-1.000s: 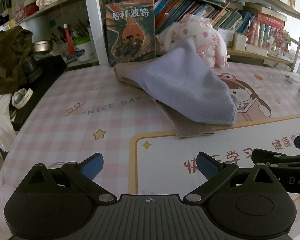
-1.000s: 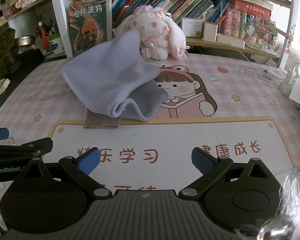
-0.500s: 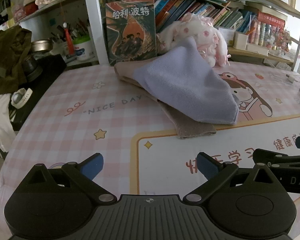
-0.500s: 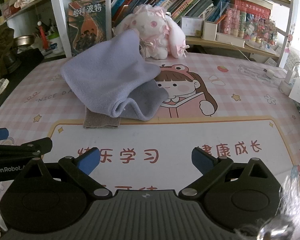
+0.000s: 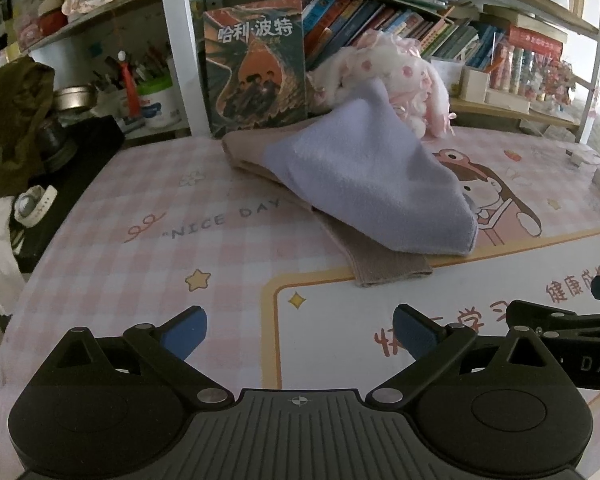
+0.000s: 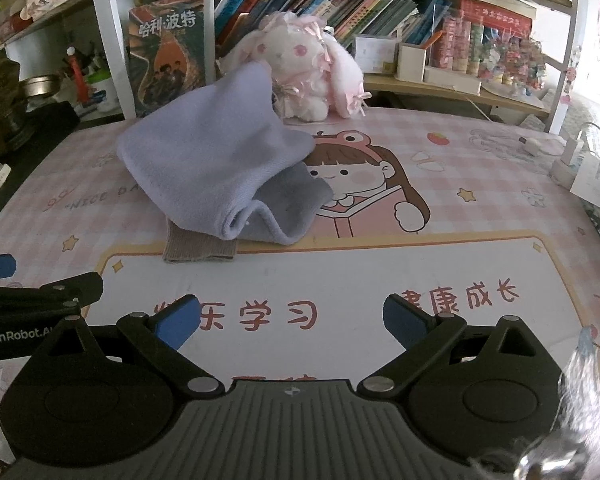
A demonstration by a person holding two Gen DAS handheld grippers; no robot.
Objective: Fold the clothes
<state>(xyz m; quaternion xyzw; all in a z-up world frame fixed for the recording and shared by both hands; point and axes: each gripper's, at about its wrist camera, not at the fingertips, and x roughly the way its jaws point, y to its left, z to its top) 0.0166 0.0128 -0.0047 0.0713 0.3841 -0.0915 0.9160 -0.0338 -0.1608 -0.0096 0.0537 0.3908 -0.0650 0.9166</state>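
Both my claws wide and empty, the clothes heaped ahead of them.

My left gripper [image 5: 300,330] hovers low over the pink checked desk mat [image 5: 148,264] with its blue pads spread wide, gripping nothing; my right gripper [image 6: 292,320] is likewise splayed and empty, just beside it. The lavender cloth [image 5: 364,176] lies in a loose mound well beyond both sets of fingertips, draped over a beige garment [image 5: 384,268] whose ribbed end pokes out toward me. From the left claw the pile sits ahead and to the right; from the right claw, ahead and to the left. Its far peak leans against a plush rabbit [image 6: 300,60] by the bookshelf [image 6: 380,16].
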